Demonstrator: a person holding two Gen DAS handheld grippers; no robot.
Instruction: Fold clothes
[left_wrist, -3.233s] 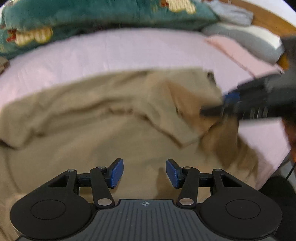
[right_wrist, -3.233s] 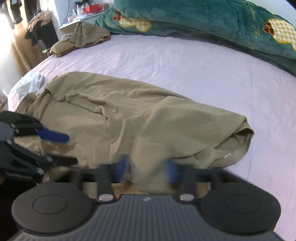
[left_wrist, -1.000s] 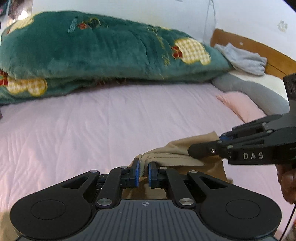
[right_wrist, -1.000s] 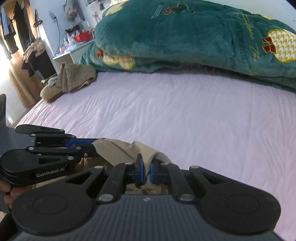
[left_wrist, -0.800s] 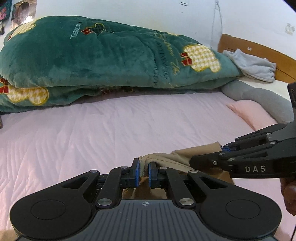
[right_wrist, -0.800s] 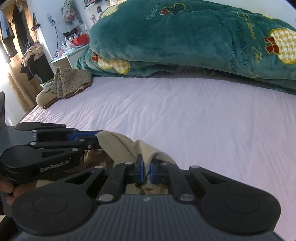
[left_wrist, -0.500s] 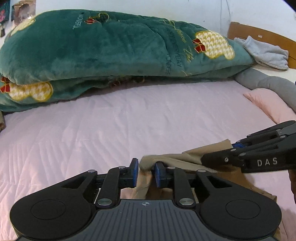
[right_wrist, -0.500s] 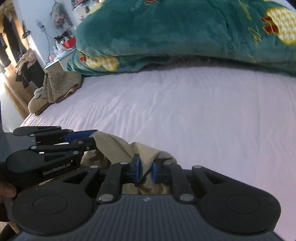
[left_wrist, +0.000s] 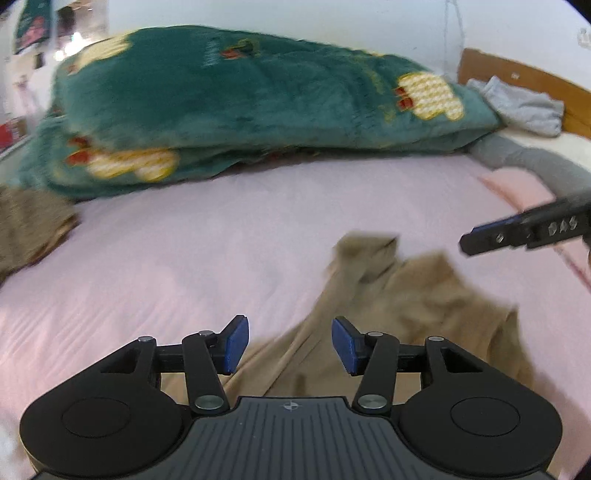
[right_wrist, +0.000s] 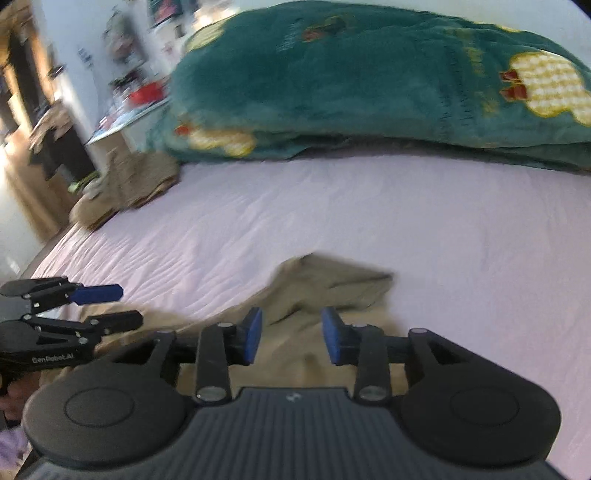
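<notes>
Both jaws are spread with nothing held: the tan garment (left_wrist: 399, 295) is bunched just ahead of the left gripper (left_wrist: 290, 345) and right gripper (right_wrist: 291, 334), toward the bed's (right_wrist: 461, 240) near edge.

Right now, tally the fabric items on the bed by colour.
Tan: 2, garment by the grippers, brown pile at the bed's edge
Green: 1, blanket
Grey: 2, cloth, pillow
Pink: 1, pillow
Total: 6

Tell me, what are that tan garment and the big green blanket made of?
The tan garment looks like thin, matte woven cloth, perhaps cotton: it lies in soft creases. The green blanket looks like plush fleece, with fuzzy pile and a faint sheen. Motion blur leaves both uncertain.
</notes>
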